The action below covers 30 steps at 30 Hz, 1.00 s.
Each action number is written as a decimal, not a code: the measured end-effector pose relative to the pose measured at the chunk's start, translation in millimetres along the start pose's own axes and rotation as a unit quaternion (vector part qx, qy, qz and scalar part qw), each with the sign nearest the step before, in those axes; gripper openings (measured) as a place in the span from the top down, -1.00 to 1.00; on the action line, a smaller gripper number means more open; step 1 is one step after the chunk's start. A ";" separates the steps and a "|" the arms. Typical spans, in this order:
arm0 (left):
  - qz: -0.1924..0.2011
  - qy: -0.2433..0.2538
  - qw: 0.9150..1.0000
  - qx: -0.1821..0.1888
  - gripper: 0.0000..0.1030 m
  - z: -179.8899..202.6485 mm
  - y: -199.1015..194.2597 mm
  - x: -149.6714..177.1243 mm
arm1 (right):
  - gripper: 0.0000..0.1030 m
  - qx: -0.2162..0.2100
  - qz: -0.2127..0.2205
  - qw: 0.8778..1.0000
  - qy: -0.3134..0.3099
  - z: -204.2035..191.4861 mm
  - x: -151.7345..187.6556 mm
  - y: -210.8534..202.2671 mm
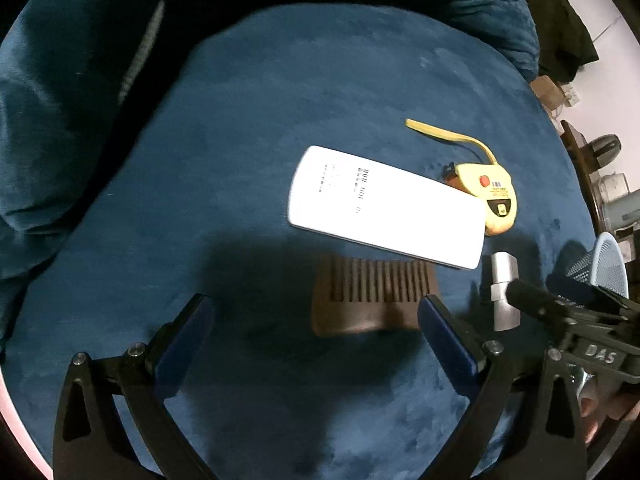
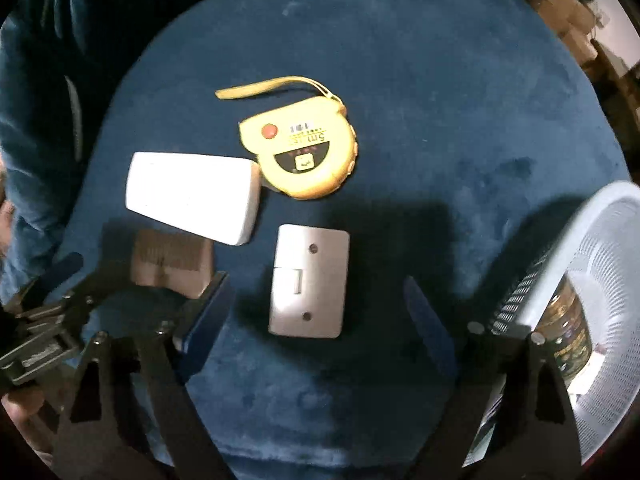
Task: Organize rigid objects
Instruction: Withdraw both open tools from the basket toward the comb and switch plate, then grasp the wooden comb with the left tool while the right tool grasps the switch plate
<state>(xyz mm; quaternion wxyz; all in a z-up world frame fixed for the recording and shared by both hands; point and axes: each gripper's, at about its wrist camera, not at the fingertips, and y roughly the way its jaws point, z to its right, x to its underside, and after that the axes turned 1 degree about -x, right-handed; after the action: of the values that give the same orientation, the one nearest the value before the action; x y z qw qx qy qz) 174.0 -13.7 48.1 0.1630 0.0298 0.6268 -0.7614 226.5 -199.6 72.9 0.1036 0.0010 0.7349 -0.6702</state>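
On the blue velvet surface lie a brown wooden comb (image 1: 372, 296) (image 2: 172, 262), a white flat box (image 1: 384, 206) (image 2: 192, 196), a yellow tape measure (image 1: 490, 194) (image 2: 304, 152) and a silver metal piece (image 1: 503, 292) (image 2: 310, 282). My left gripper (image 1: 316, 316) is open, its jaws standing just short of the comb; it also shows at the left of the right wrist view (image 2: 132, 276). My right gripper (image 2: 316, 300) is open around the silver piece and empty; its body shows in the left wrist view (image 1: 576, 308).
A pale blue mesh basket (image 2: 600, 240) (image 1: 610, 264) stands at the right edge and holds a jar with a gold label (image 2: 568, 336). Blue cushions (image 1: 60, 120) rise behind and to the left. Clutter stands beyond the right side.
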 end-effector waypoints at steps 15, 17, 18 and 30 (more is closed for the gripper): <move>-0.020 0.011 1.000 0.014 -0.97 16.3 16.7 2.6 | -0.38 0.008 -0.047 0.999 -0.018 -11.2 9.8 40.0; -0.023 0.022 0.999 0.016 -0.97 24.5 19.5 3.2 | 0.14 0.005 -0.039 0.999 -0.010 -5.1 8.9 34.9; -0.025 0.026 0.999 0.018 -0.97 30.3 21.9 3.7 | 0.14 -0.007 -0.038 0.999 0.002 -0.2 8.4 32.9; -0.033 0.046 0.998 -0.038 -0.89 53.7 47.2 7.1 | 0.14 -0.034 -0.034 0.998 0.038 15.3 10.5 30.5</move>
<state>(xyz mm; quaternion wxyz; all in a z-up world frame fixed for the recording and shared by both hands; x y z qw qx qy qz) 189.3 -74.6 13.2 0.1099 0.0383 0.6629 -0.7397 222.8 -213.0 40.0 0.0523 -0.0022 0.7602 -0.6475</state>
